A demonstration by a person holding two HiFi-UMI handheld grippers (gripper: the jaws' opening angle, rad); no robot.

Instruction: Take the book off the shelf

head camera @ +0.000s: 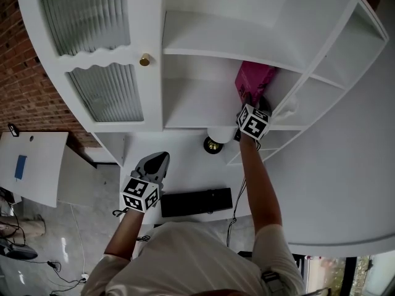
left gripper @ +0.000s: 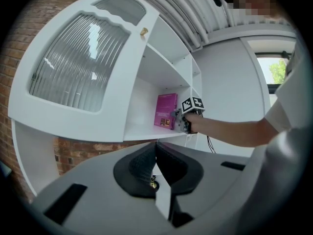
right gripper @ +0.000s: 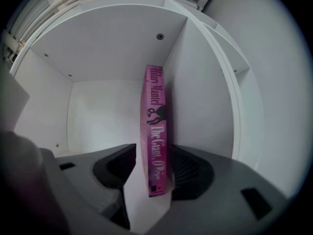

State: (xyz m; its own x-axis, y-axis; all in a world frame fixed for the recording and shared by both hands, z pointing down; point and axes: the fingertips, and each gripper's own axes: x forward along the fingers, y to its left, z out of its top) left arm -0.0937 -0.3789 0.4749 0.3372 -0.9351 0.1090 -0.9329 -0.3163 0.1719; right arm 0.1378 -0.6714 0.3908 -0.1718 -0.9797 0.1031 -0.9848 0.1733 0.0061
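Observation:
A pink book stands upright on the white shelf, close to the compartment's right wall. In the right gripper view its spine faces me and sits between the two jaws. My right gripper reaches into the compartment and is open: a gap shows between the left jaw and the spine, while the right pad lies close beside the cover. The left gripper view shows the book and the right gripper from the side. My left gripper hangs below the cupboard, jaws together, with nothing in it.
A cupboard door with ribbed glass and a brass knob is left of the open compartment. Below the shelf are a white globe lamp and a black keyboard. A brick wall and a white tabletop lie left.

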